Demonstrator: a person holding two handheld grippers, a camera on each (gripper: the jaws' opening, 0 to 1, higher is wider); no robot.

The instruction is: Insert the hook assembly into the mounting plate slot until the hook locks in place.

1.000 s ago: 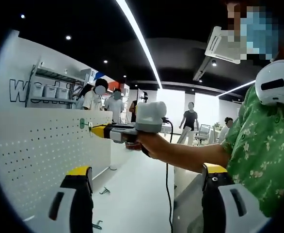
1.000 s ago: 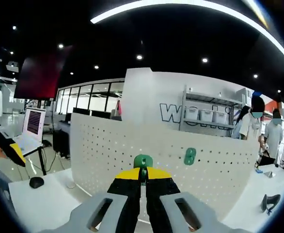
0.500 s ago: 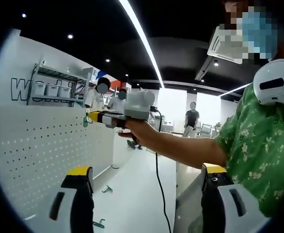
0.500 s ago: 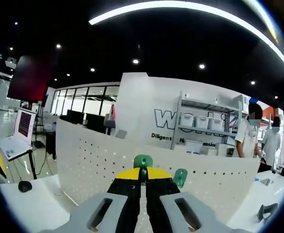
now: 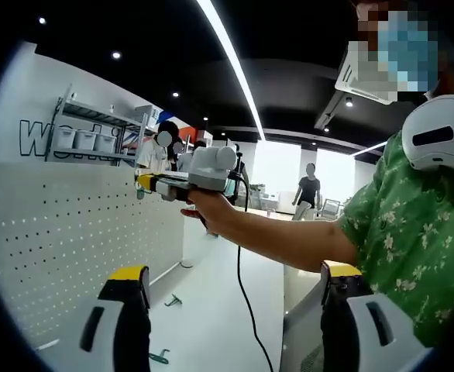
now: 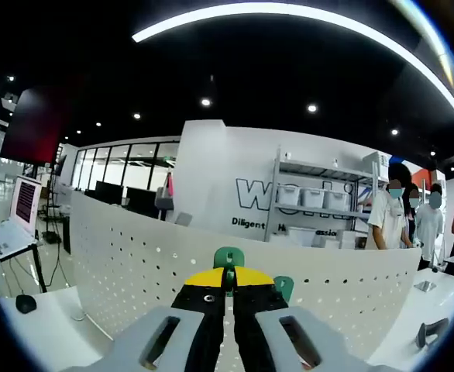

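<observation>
In the left gripper view the white pegboard (image 5: 64,248) fills the left side, the left gripper (image 5: 235,322) released at the bottom. In the right gripper view, lower centre, the right gripper (image 6: 228,280) is clenched on a green hook (image 6: 228,256) near the board; a second hook (image 6: 283,287) hangs just right

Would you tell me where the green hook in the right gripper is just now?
In the right gripper view, the green hook sits pinched at the right gripper tips, against the white pegboard, beside a second green hook.

Two green hooks (image 6: 228,256), one pegboard (image 6: 118,263)
</observation>
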